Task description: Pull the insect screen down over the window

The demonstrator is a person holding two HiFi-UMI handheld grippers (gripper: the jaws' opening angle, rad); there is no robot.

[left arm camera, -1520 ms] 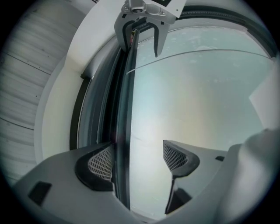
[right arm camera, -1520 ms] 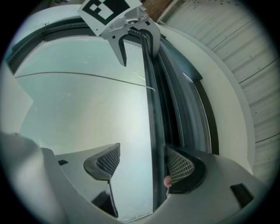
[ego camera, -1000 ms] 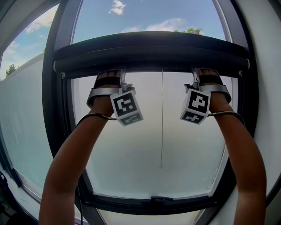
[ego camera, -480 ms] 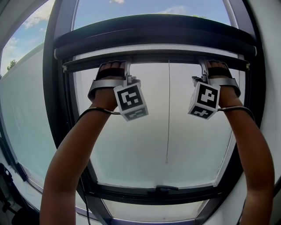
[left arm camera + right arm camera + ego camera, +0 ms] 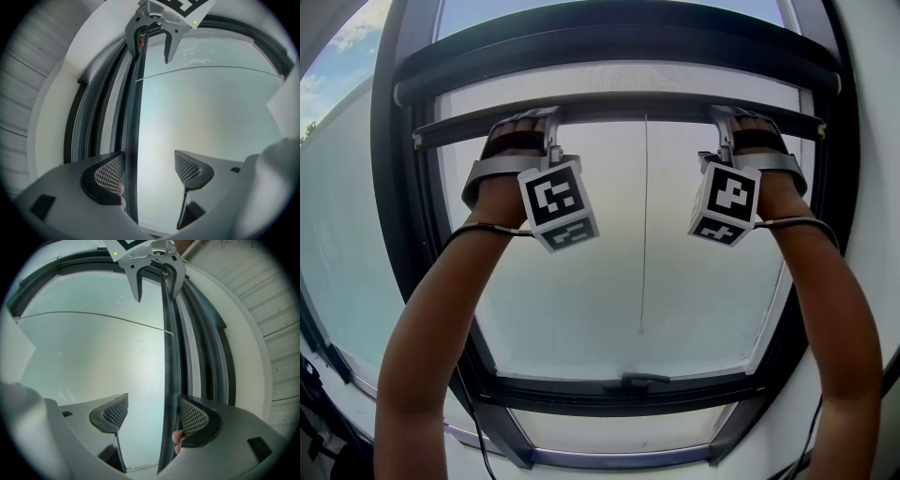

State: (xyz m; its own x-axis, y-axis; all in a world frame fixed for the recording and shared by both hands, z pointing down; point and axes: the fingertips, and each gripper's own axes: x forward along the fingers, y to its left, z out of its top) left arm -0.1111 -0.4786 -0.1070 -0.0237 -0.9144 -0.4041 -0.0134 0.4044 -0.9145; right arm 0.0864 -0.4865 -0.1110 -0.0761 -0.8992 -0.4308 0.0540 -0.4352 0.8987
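Note:
The insect screen's dark pull bar [image 5: 619, 105] runs across the window a little below the roller housing [image 5: 619, 52]. A pale strip of mesh [image 5: 619, 81] shows between them. My left gripper [image 5: 551, 124] is hooked over the bar's left part and my right gripper [image 5: 719, 120] over its right part. In the left gripper view the bar [image 5: 133, 117] lies against the left pad [image 5: 108, 172], and the left gripper [image 5: 149, 168] is open. In the right gripper view the bar [image 5: 169, 357] lies against the right pad [image 5: 196, 418], and the right gripper [image 5: 154, 416] is open too.
A thin pull cord [image 5: 643, 234] hangs from the middle of the bar to mid-pane. The dark window frame [image 5: 403, 234] closes in both sides, with a handle [image 5: 644, 380] on its bottom rail. A cable [image 5: 473, 412] hangs from my left arm.
The pull bar has come down away from the roller housing with both grippers on it. A widening strip of mesh now shows above it.

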